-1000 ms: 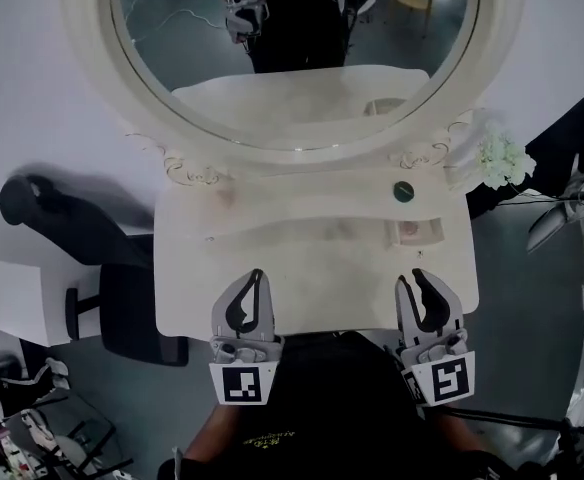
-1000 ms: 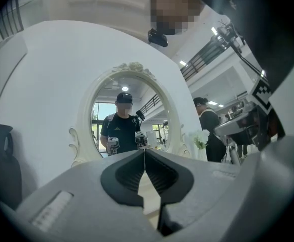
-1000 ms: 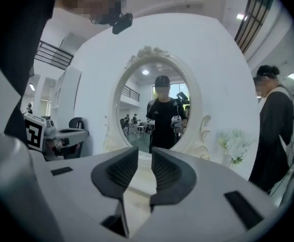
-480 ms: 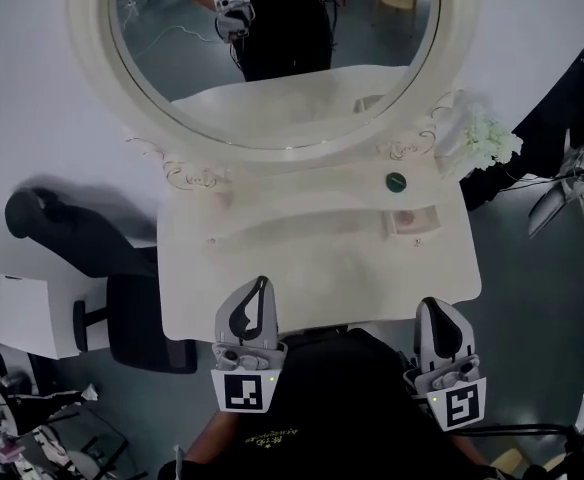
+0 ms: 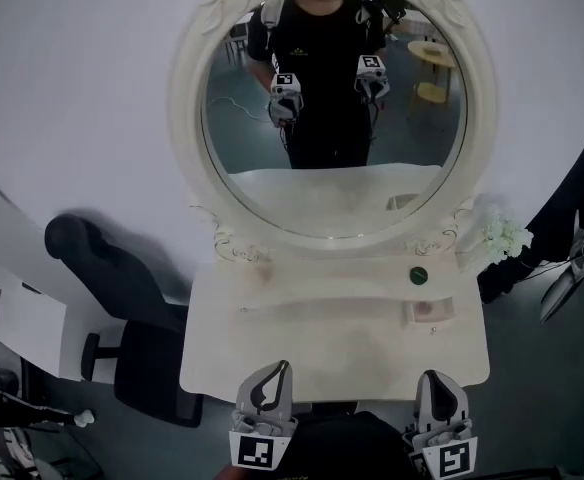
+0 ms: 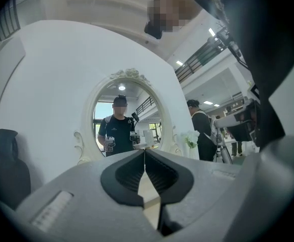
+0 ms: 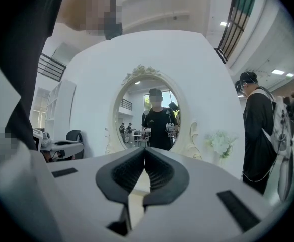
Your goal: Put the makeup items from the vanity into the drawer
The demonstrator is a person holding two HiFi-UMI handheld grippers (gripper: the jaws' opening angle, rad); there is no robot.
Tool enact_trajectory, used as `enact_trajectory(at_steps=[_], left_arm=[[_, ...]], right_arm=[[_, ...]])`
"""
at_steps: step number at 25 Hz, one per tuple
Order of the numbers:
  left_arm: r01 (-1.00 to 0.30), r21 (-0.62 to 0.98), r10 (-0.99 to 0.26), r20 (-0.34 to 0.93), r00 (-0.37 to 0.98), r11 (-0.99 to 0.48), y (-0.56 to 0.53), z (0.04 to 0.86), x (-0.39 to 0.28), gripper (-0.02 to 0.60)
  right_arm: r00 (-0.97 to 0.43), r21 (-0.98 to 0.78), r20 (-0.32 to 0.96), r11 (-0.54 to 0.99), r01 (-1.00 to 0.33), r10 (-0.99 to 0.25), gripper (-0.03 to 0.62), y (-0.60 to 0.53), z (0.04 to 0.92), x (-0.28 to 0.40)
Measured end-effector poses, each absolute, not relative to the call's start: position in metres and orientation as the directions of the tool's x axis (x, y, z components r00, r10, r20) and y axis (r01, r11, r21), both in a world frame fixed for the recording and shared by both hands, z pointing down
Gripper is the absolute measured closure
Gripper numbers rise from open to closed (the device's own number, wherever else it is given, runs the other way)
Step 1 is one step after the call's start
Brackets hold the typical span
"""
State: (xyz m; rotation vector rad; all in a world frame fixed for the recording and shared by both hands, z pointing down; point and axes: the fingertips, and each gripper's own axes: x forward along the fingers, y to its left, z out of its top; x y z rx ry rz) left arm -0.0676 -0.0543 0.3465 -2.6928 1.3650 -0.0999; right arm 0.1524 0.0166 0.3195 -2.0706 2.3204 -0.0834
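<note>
The white vanity (image 5: 322,340) stands below its oval mirror (image 5: 332,118). On its right side lie a small dark green round item (image 5: 418,275) and, nearer to me, a flat pinkish compact (image 5: 429,311). I cannot make out a drawer. My left gripper (image 5: 283,366) hangs over the vanity's front edge, shut and holding nothing. My right gripper (image 5: 436,374) is at the front right corner, also shut and holding nothing. In the left gripper view the left gripper (image 6: 145,152) has its jaws together, as does the right gripper (image 7: 145,150) in the right gripper view. Both point at the mirror.
A black office chair (image 5: 112,268) stands left of the vanity. White flowers (image 5: 503,236) sit at its right rear corner. A person in black (image 7: 260,135) stands to the right, near metal equipment (image 5: 572,268).
Both grippers' jaws have gone from slightly apart to together. The head view has tilted up and back, so more of the mirror shows and the grippers sit lower in the frame.
</note>
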Motion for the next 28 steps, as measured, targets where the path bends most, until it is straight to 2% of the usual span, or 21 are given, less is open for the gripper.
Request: enact_trajectory(at_steps=[23,28], left_arm=[[-0.834,-0.154,-0.842,-0.027,0.539,-0.530,-0.058,0.340,-0.071,0.560],[-0.842,-0.146,-0.847,-0.040,0.530,-0.520,-0.060,0.338,-0.072,0.560]], right_arm=[[-0.167,-0.051,0.053,0.164,-0.985,-0.985,0.594,-0.003,0.337,0.153],[-0.174,-0.030,0.013,0.174,-0.984,-0.985,0.594,-0.007,0.337,0.154]])
